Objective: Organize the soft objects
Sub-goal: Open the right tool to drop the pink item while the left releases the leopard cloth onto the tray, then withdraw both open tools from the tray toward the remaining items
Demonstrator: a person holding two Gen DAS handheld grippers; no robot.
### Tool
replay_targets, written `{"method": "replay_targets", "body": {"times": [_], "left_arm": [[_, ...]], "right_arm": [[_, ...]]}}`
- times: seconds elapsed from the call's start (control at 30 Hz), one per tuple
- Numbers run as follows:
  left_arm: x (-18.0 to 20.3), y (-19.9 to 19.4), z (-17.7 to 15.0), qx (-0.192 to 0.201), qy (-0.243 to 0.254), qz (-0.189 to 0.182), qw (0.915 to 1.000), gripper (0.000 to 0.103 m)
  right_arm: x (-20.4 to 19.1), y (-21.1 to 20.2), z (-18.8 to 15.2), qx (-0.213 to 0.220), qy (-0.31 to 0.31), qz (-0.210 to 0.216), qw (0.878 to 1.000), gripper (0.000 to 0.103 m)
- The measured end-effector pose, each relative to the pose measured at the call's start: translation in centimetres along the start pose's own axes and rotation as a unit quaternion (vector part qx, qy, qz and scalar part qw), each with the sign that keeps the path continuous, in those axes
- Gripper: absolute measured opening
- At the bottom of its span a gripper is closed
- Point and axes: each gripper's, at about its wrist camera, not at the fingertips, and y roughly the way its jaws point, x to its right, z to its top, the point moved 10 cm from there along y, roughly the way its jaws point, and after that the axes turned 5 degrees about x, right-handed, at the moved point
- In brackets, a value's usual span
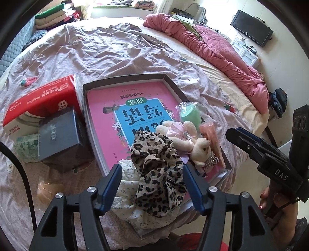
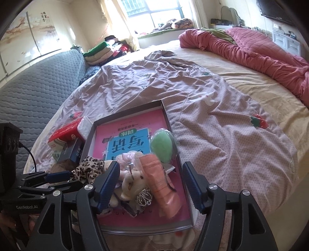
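Note:
A shallow grey box [image 1: 123, 79] [image 2: 127, 108] lies on the bed with a pink book in it. My left gripper [image 1: 152, 173] is open over its near corner, a leopard-print scrunchie [image 1: 158, 170] [image 2: 88, 168] lying loose between the jaws on a white floral cloth [image 1: 127, 193]. My right gripper [image 2: 151, 170] is open too, straddling a cream plush bunny [image 2: 133, 183] [image 1: 199, 148] and a peach rolled cloth [image 2: 162, 183] [image 1: 210, 135] without pressing either. A wrapped green puff [image 2: 161, 146] [image 1: 190, 114] sits just beyond them against the box's right wall.
A red tissue pack [image 1: 42, 100], a dark grey box [image 1: 58, 137] and a green patterned packet [image 1: 27, 146] crowd the box's left side. A pink quilt [image 1: 212, 48] lies bunched at the far right. Folded clothes [image 1: 54, 17] are piled beside a grey quilted headboard [image 2: 38, 86].

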Motion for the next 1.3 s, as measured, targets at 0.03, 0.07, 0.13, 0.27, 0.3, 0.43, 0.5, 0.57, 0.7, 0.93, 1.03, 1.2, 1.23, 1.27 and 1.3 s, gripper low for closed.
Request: {"method": "replay_targets", "body": {"times": [0.03,0.07,0.13,0.27,0.3,0.43,0.5,0.57,0.7,0.93,1.03,1.2,1.23,1.27,1.3], "left_arm": [[0.0,-0.1,0.0,0.001,0.001,0.003,1.0000,0.065],[0.0,-0.3,0.1,0.002,0.002,0.005,1.0000,0.066],[0.0,-0.6,0.2,0.006,0.006,0.007,0.9999,0.069],[0.0,-1.7,0.4,0.016,0.010,0.010,0.9998,0.075],[-0.1,-2.1,0.5,0.019,0.008,0.011,0.9997,0.076],[-0.6,-3.3,0.6,0.027,0.007,0.019,0.9994,0.079],[-1.1,-3.9,0.7,0.033,0.004,0.029,0.9990,0.079],[-1.8,-4.6,0.6,0.037,0.006,0.043,0.9984,0.079],[-3.1,-6.0,0.5,0.045,-0.001,0.055,0.9975,0.079],[-5.2,-8.8,0.9,0.065,-0.002,0.089,0.9939,0.079],[-6.3,-10.1,1.0,0.069,-0.011,0.095,0.9930,0.079],[-8.2,-11.7,0.9,0.075,-0.021,0.109,0.9909,0.079],[-8.5,-11.9,0.8,0.075,-0.023,0.112,0.9906,0.079],[-9.1,-12.2,0.8,0.076,-0.026,0.116,0.9900,0.079],[-9.5,-12.4,0.7,0.077,-0.030,0.117,0.9897,0.079]], "right_arm": [[-0.1,-0.1,0.0,0.001,-0.001,0.000,1.000,0.072],[-0.1,-0.1,0.1,0.001,-0.003,-0.001,1.000,0.072],[-0.3,-0.3,0.2,0.002,-0.008,-0.004,1.000,0.073],[-0.8,-0.7,0.5,0.009,-0.017,-0.006,1.000,0.074],[-1.0,-0.9,0.6,0.010,-0.019,-0.006,1.000,0.074],[-1.9,-1.4,1.0,0.016,-0.030,-0.005,0.999,0.075],[-2.6,-1.6,1.2,0.018,-0.036,-0.002,0.999,0.075],[-3.4,-1.8,1.3,0.019,-0.041,0.004,0.999,0.075],[-5.1,-2.1,1.6,0.022,-0.049,0.016,0.998,0.075],[-8.8,-3.2,2.2,0.024,-0.069,0.044,0.996,0.075],[-10.7,-3.8,2.5,0.025,-0.067,0.067,0.995,0.075],[-14.1,-4.8,3.0,0.028,-0.067,0.104,0.992,0.075],[-14.8,-4.9,3.0,0.027,-0.072,0.109,0.991,0.075],[-15.4,-4.9,2.9,0.025,-0.078,0.111,0.990,0.075],[-16.2,-4.8,2.8,0.024,-0.086,0.113,0.990,0.076]]}}
